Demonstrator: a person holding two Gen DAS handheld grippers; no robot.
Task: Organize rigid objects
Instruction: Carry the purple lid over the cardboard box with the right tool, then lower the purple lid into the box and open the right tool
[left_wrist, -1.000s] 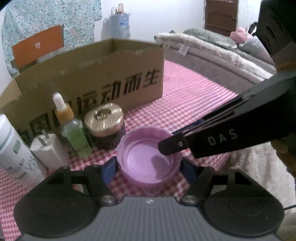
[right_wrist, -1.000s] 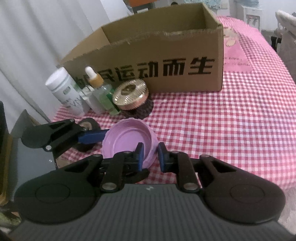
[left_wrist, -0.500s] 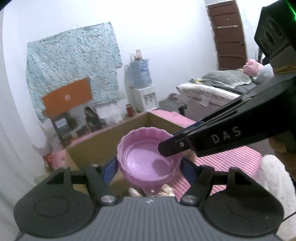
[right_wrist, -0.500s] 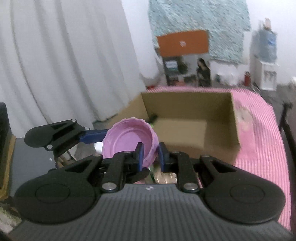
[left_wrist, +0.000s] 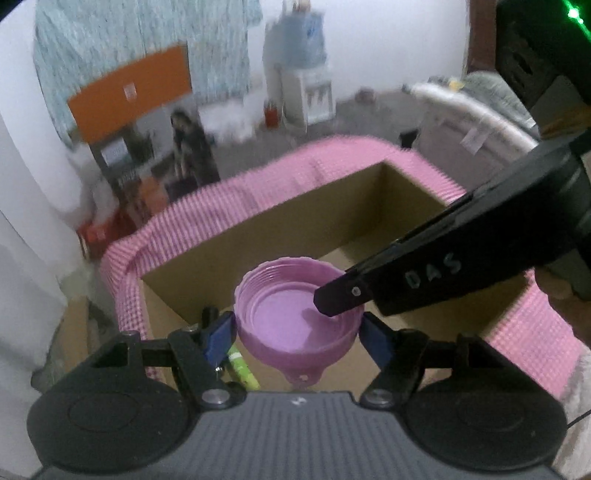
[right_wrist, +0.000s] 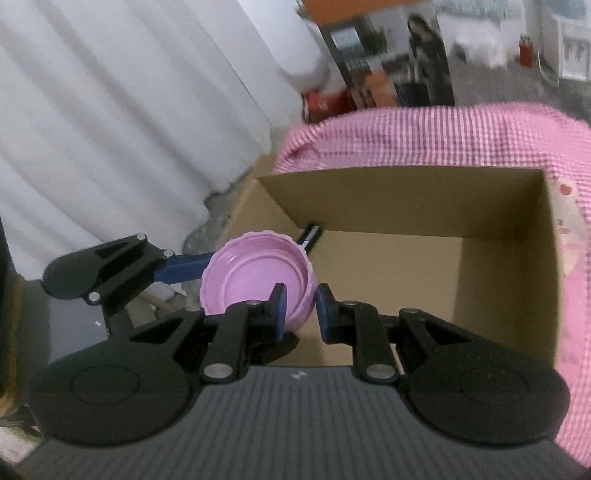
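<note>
Pink screw lid (left_wrist: 295, 325), threaded hollow side up, held in the air above the open cardboard box (left_wrist: 258, 243). Left gripper (left_wrist: 297, 334): blue-padded fingers (left_wrist: 221, 332) spread wide and pressed on opposite sides of the lid's outer wall. Right gripper (right_wrist: 298, 308): fingers (right_wrist: 277, 306) nearly together, pinching the near wall of the lid, one pad inside the rim and one outside. Same lid (right_wrist: 256, 275) in the right wrist view, over the box's near-left corner, with the left gripper (right_wrist: 207, 264) reaching in from the left. Box (right_wrist: 406, 199) open at the top, four brown walls upright, rim unobstructed, most of the interior floor bare and free to the right of the lid. Contents visible: a green tube-like item (left_wrist: 242, 369) low at the near-left inside wall and a thin dark stick-like item (right_wrist: 311, 233) at the far-left corner; neither clear enough to identify. Pink-and-white checked tablecloth (left_wrist: 122, 258) on the table around the box on the far and right sides. White curtain (right_wrist: 110, 110) to the left beyond the table edge. Background blurred.
</note>
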